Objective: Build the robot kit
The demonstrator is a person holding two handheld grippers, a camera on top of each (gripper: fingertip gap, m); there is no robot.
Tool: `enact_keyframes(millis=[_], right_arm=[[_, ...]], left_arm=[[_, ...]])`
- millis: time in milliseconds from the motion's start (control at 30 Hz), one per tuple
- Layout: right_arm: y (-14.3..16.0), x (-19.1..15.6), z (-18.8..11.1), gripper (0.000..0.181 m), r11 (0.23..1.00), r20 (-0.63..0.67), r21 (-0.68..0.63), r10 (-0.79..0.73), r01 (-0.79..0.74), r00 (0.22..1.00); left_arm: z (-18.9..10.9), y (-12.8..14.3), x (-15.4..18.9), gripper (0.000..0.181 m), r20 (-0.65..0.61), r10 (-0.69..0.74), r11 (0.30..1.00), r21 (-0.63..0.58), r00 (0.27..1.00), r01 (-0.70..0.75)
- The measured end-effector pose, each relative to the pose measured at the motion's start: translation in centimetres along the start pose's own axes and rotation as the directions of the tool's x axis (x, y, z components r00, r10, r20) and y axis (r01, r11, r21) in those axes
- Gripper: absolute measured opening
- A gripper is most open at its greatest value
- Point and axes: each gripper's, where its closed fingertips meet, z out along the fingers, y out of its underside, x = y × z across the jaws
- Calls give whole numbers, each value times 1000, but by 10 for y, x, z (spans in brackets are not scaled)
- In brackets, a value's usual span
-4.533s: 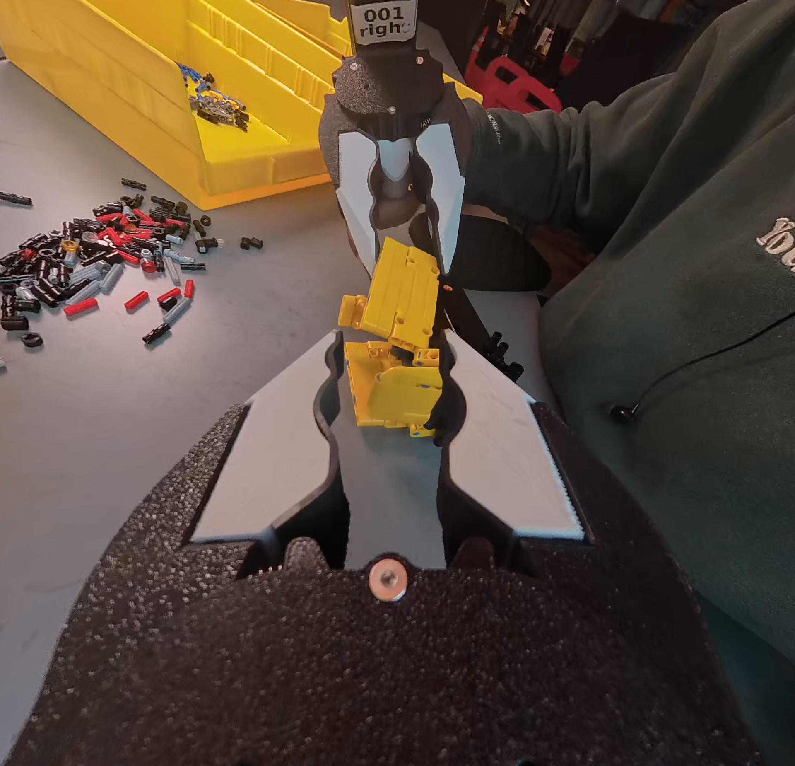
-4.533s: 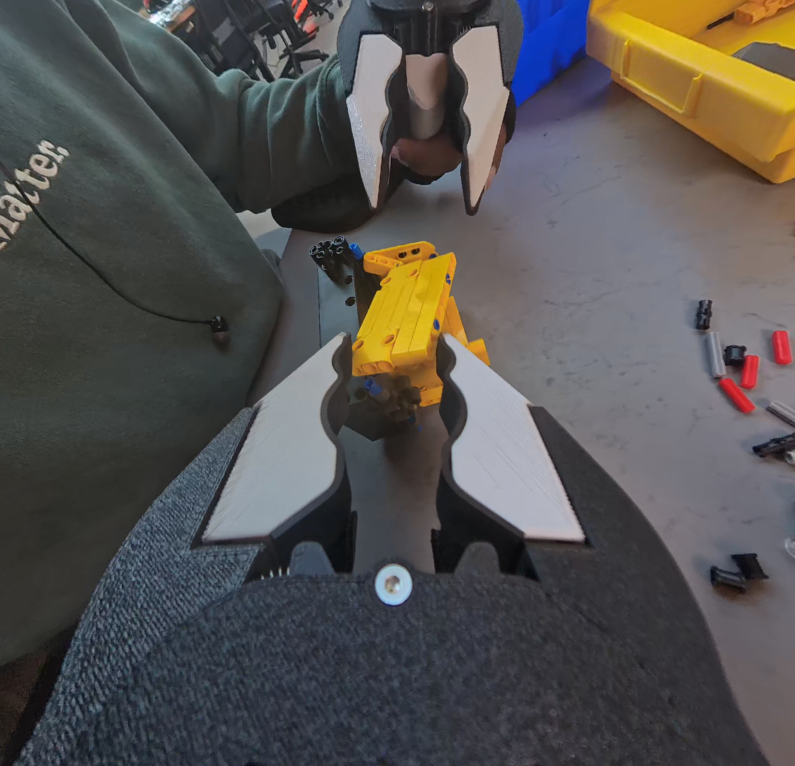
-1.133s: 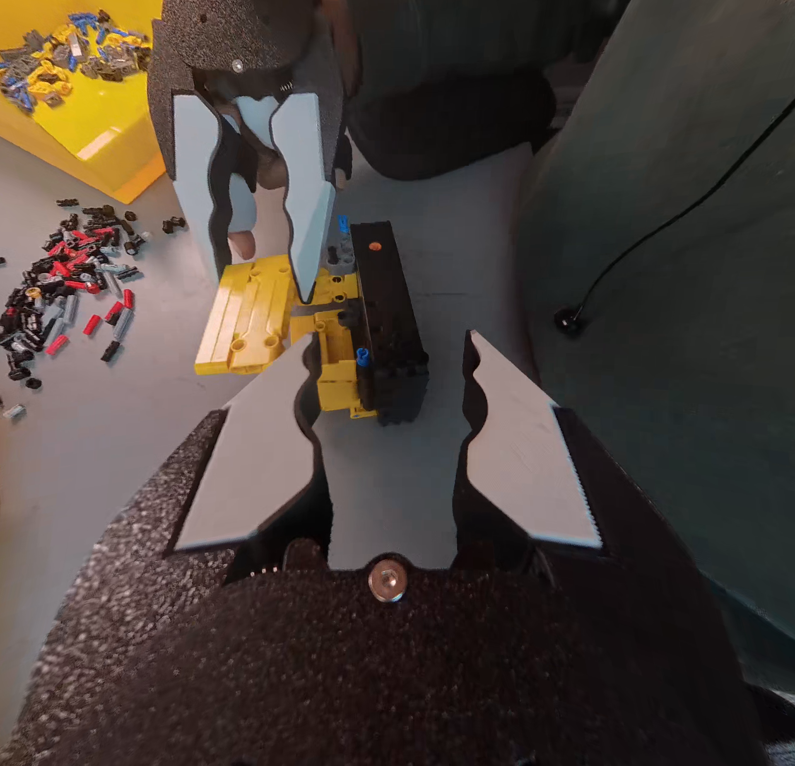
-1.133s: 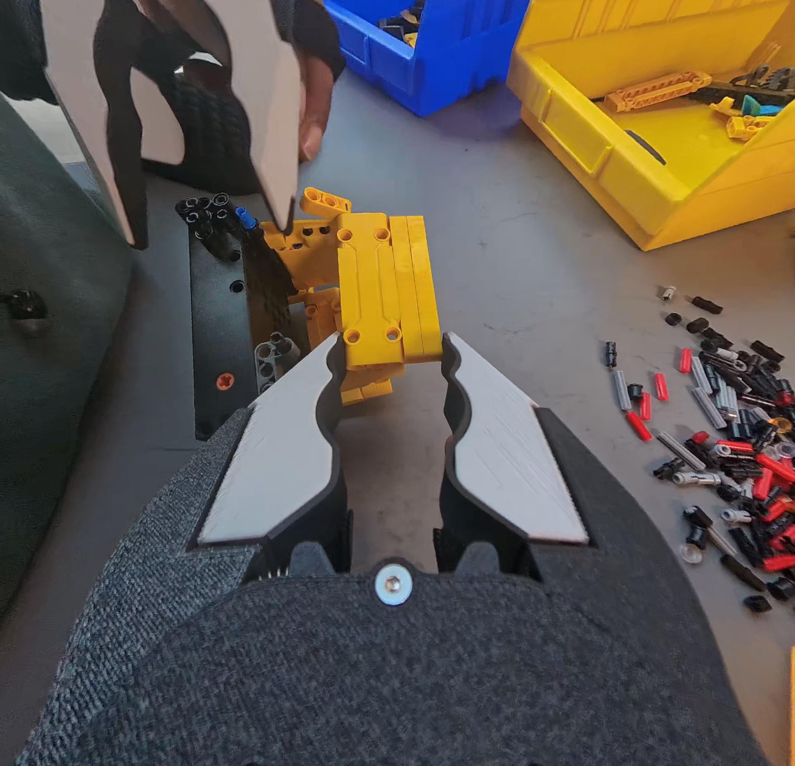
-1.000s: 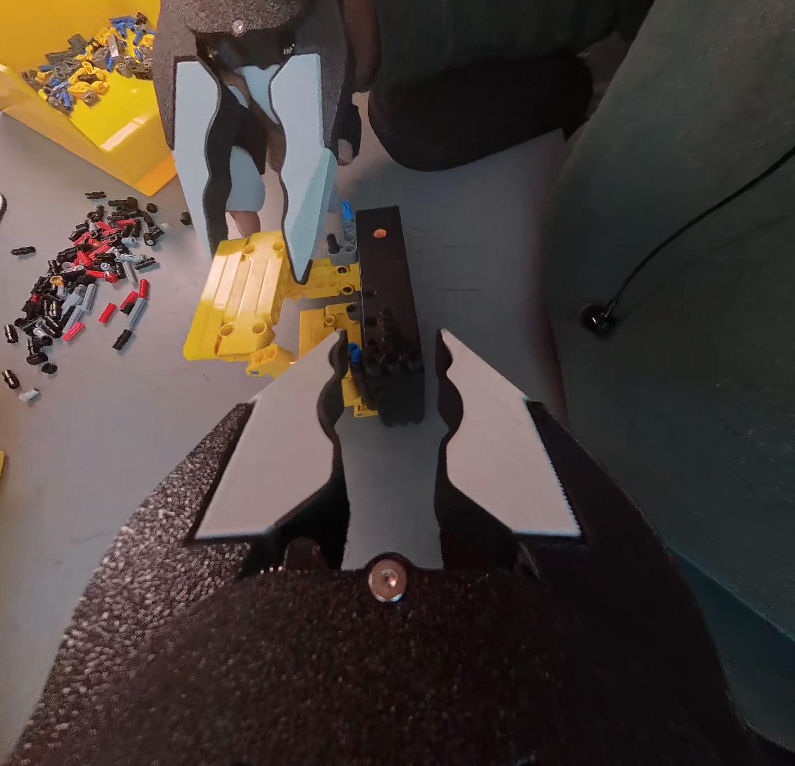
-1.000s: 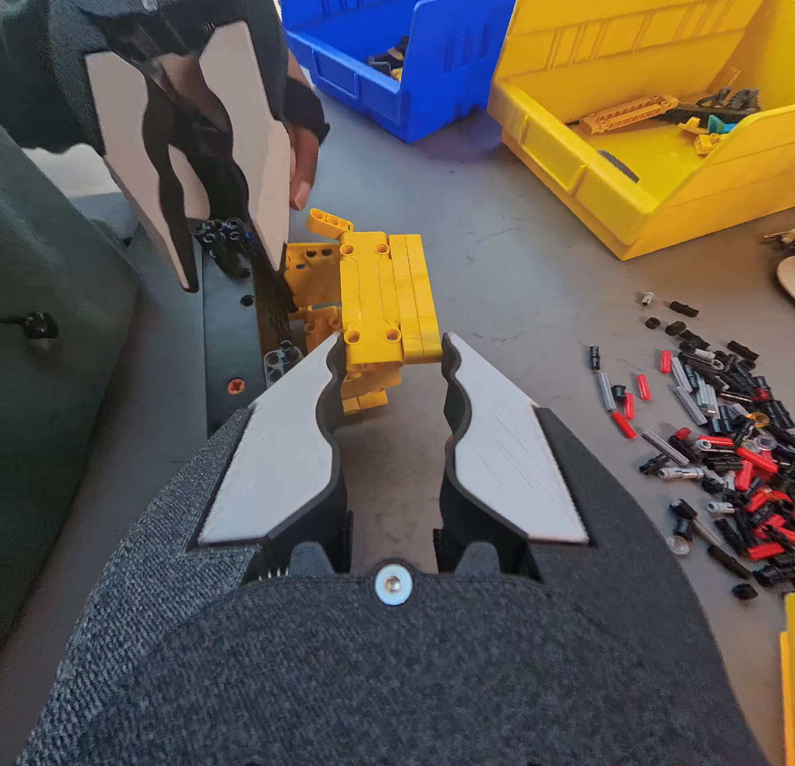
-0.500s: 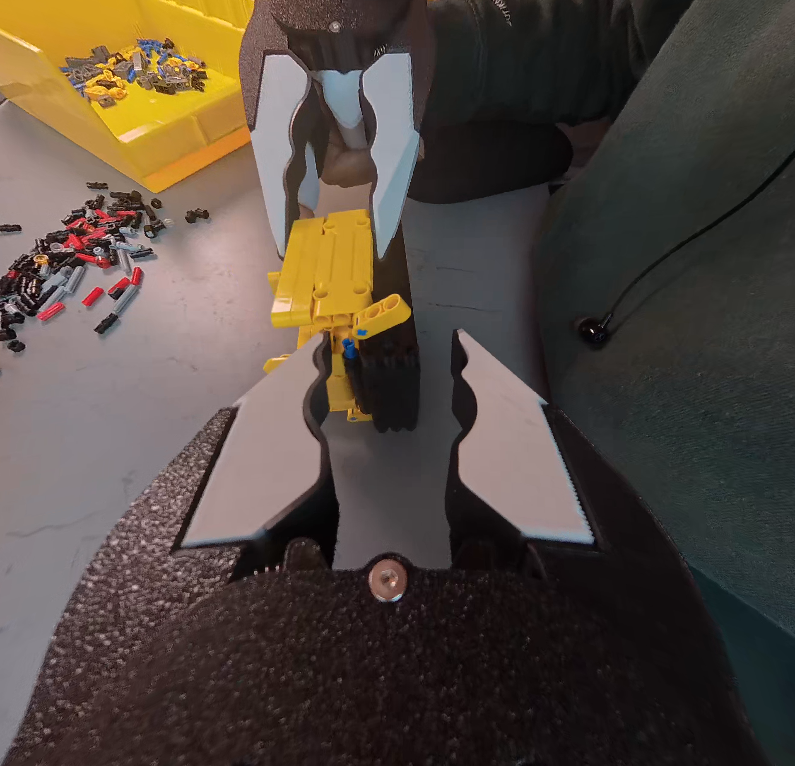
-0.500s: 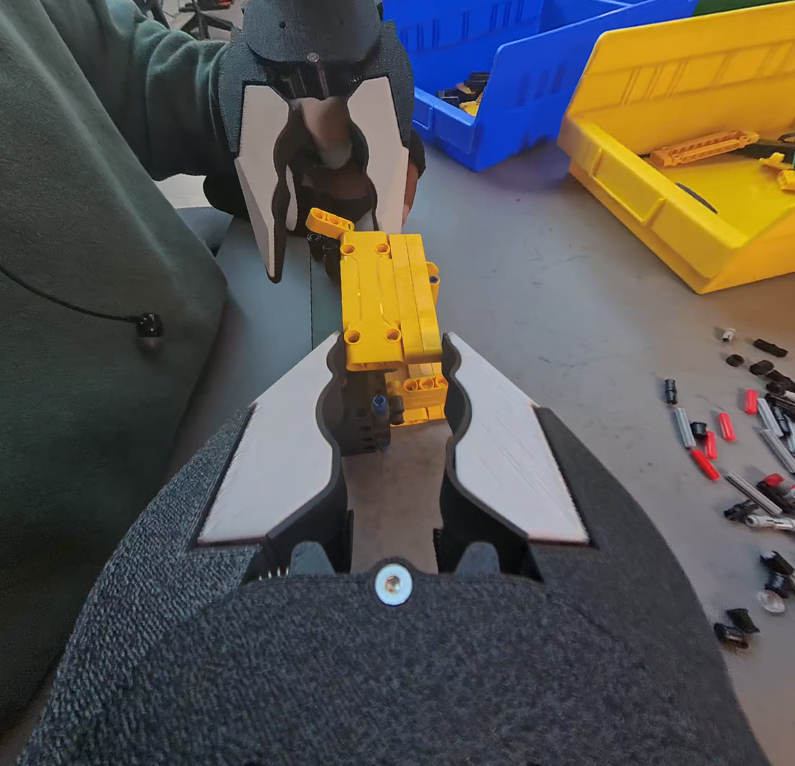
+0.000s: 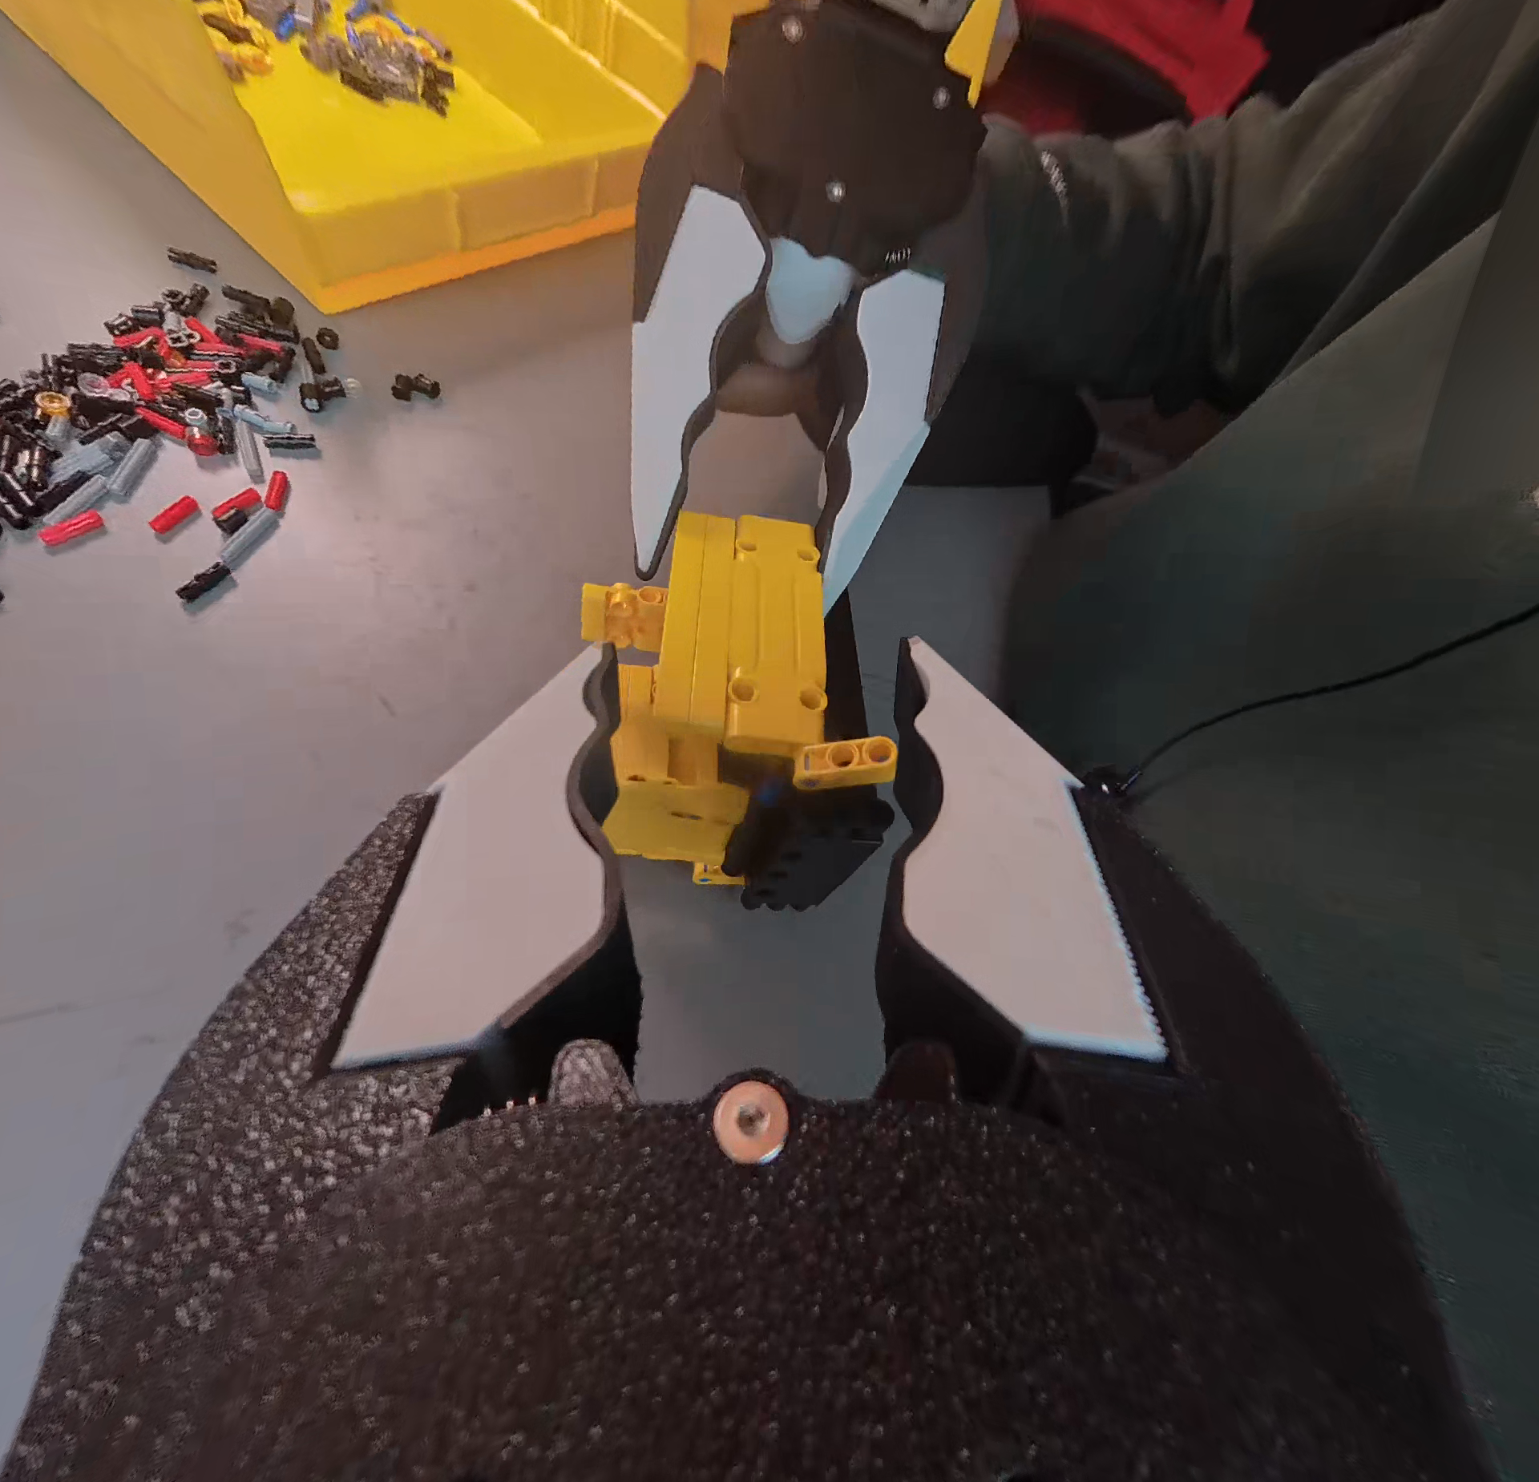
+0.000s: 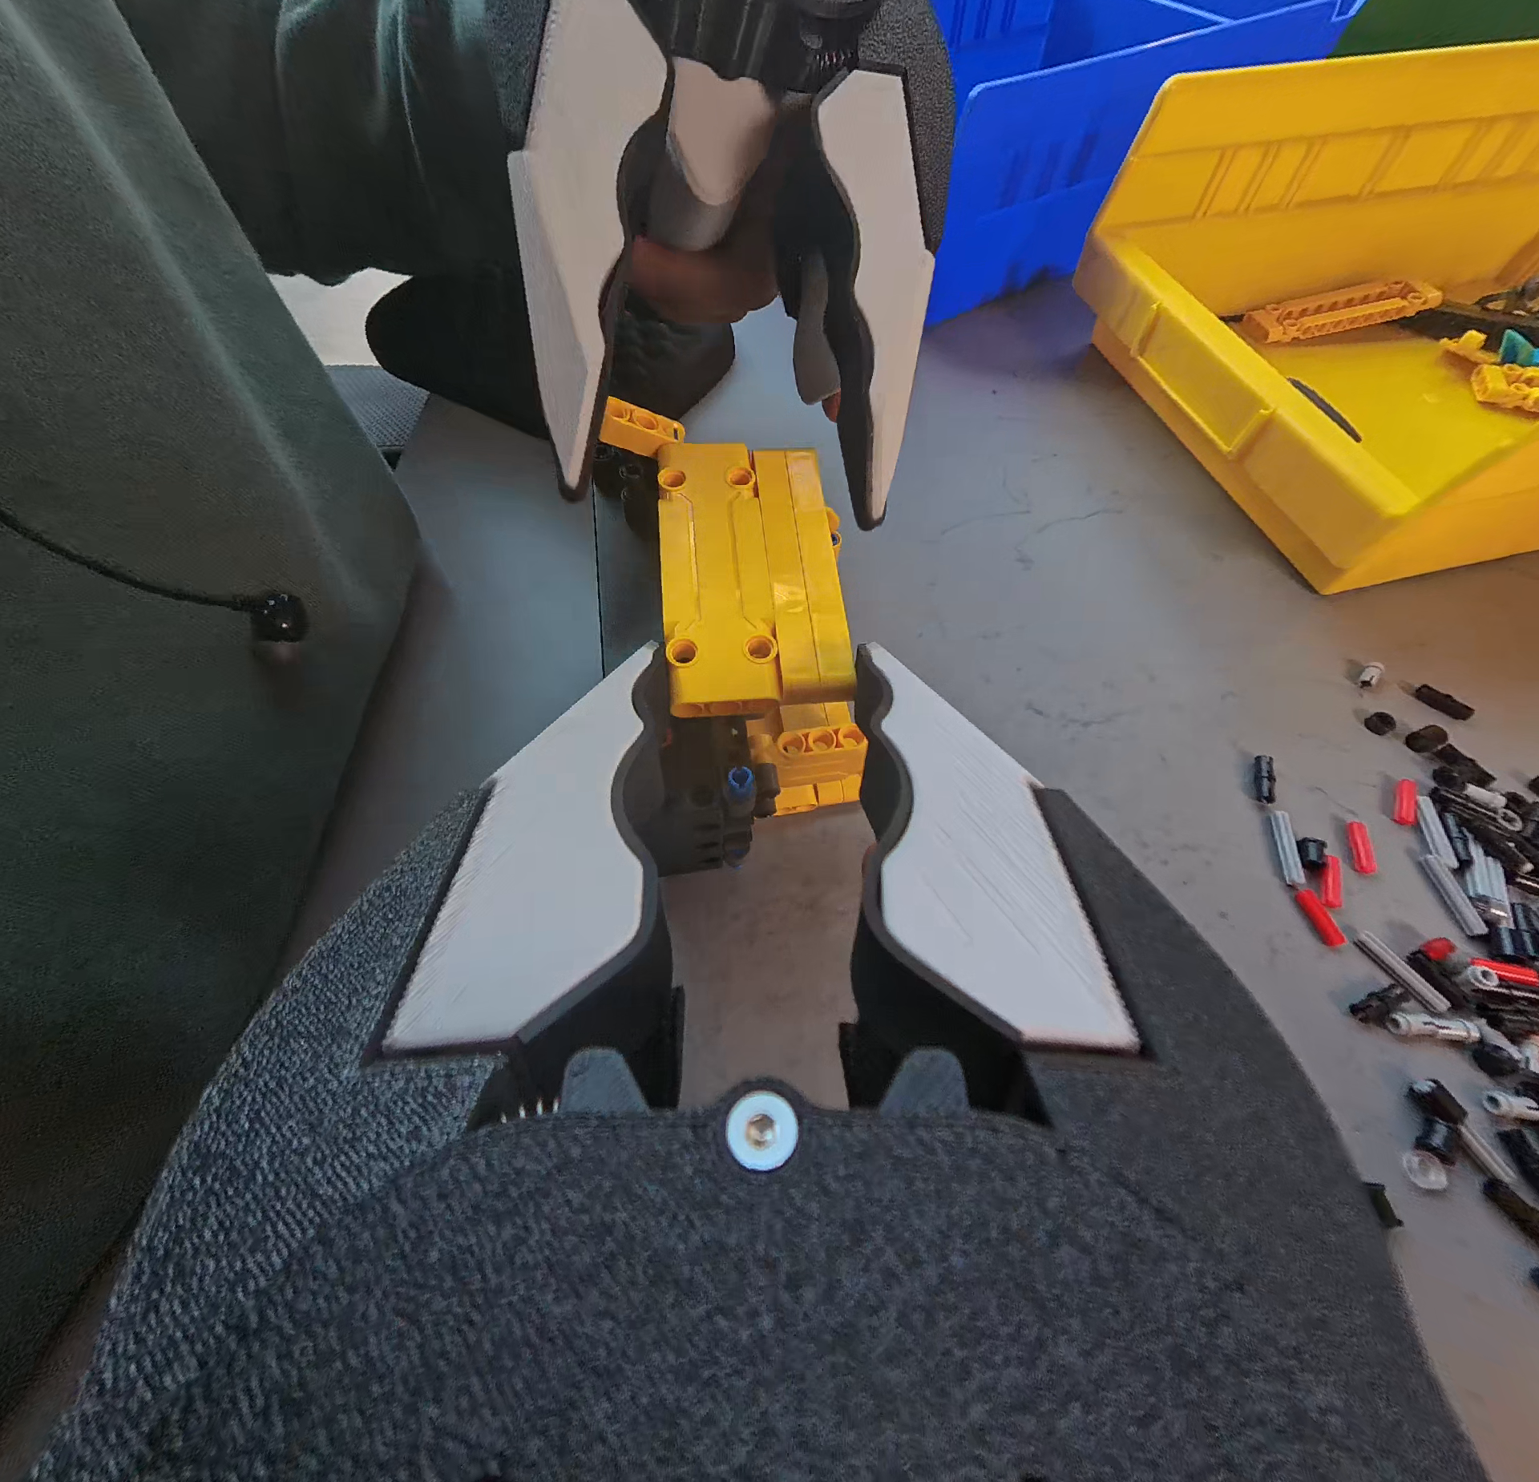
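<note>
A yellow and black brick assembly [image 9: 733, 676] with a flat yellow panel on top is held low over the grey table. My right gripper [image 10: 756, 651] is shut on the yellow panel's near end [image 10: 749, 576]. In the left wrist view it [image 9: 737, 580] comes in from the far side. My left gripper [image 9: 754, 647] is open and straddles the other end, where a black block [image 9: 799, 859] and a small yellow beam [image 9: 845, 755] stick out. In the right wrist view its fingers [image 10: 575, 276] flank the panel's far end with gaps on both sides.
Loose black, red and grey pins [image 9: 141, 434] lie on the table, also seen in the right wrist view [image 10: 1457, 884]. Yellow bins [image 9: 400, 218] [image 10: 1232, 409] and a blue bin [image 10: 1041, 176] stand behind. A person's green sweatshirt [image 10: 125, 526] is close beside the assembly. My two grippers' fingertips are within a few centimetres of each other.
A second ago my left gripper was closed around the black block; it has let go and stands wider now. The right gripper has swung the assembly round in line with my left fingers.
</note>
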Motion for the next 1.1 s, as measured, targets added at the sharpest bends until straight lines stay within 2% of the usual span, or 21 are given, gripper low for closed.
enact_keyframes(millis=[133,233,300,367,433,500,567,633,767,1000,1100], right_arm=[[0,2,0,44,1000,-5,-1,11,-11,1000],[0,4,-1,44,1000,-14,3,23,-23,1000],[-4,3,-8,55,998,7,37,50,-50,999],[-6,1,-19,62,994,48,60,88,-91,995],[2,-6,-25,65,995,79,22,94,-96,992],[21,-16,-19,65,996,72,-72,54,-48,996],[36,-15,-11,58,990,20,-139,-4,7,1000],[36,-12,-9,40,991,-8,-132,-16,15,1000],[35,-12,-9,39,992,6,-126,-3,4,1000],[35,-12,-8,39,993,-5,-114,-8,8,1000],[35,-12,-8,39,994,-6,-112,-16,15,1000]], left_arm=[[11,10,-5,54,60,88,985,-152,994,-78],[13,9,-8,53,83,97,982,-171,992,-82],[13,7,-8,51,83,84,985,-161,993,-70],[10,4,-11,41,100,72,988,-142,992,-58],[9,6,-15,41,123,74,986,-156,990,-55],[10,7,-13,41,115,69,985,-163,991,-49],[9,7,-15,41,118,57,985,-170,991,-36],[9,7,-16,41,100,14,985,-173,995,3],[9,9,-19,41,53,-87,976,-196,995,96],[9,12,-21,41,6,-149,961,-235,989,146],[10,9,-20,41,-18,-184,961,-212,983,176]])
